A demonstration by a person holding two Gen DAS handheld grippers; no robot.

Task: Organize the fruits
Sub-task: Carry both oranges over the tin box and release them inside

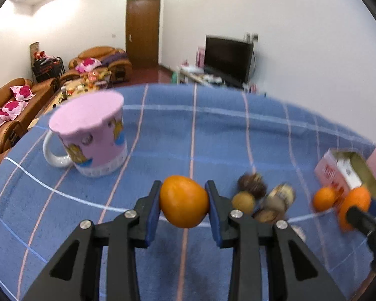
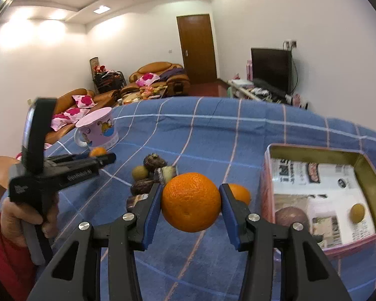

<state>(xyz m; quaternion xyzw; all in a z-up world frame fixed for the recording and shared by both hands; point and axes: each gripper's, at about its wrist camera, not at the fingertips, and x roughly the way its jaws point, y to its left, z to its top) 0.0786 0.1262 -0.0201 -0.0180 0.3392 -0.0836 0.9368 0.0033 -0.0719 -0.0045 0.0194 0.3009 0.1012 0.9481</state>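
Note:
My left gripper (image 1: pixel 184 200) is shut on a smooth orange fruit (image 1: pixel 184 202), held above the blue checked cloth (image 1: pixel 188 130). My right gripper (image 2: pixel 191 205) is shut on a dimpled orange (image 2: pixel 191 205), held left of the pink tin box (image 2: pixel 363 158). The box holds a purple fruit (image 2: pixel 290 217) and a small yellow-green fruit (image 2: pixel 357 212) on printed paper. A smaller orange (image 2: pixel 239 193) lies on the cloth behind my right finger. A cluster of dark brown fruits (image 2: pixel 154 161) and a small yellow-green one (image 2: pixel 139 172) lies mid-cloth. The right gripper also shows in the left wrist view (image 1: pixel 356 210).
A pink mug (image 1: pixel 92 135) with a white handle stands upside down at the far left of the cloth. The left gripper's body and the hand holding it (image 2: pixel 50 173) fill the left of the right wrist view. Sofas, a door and a TV lie beyond the table.

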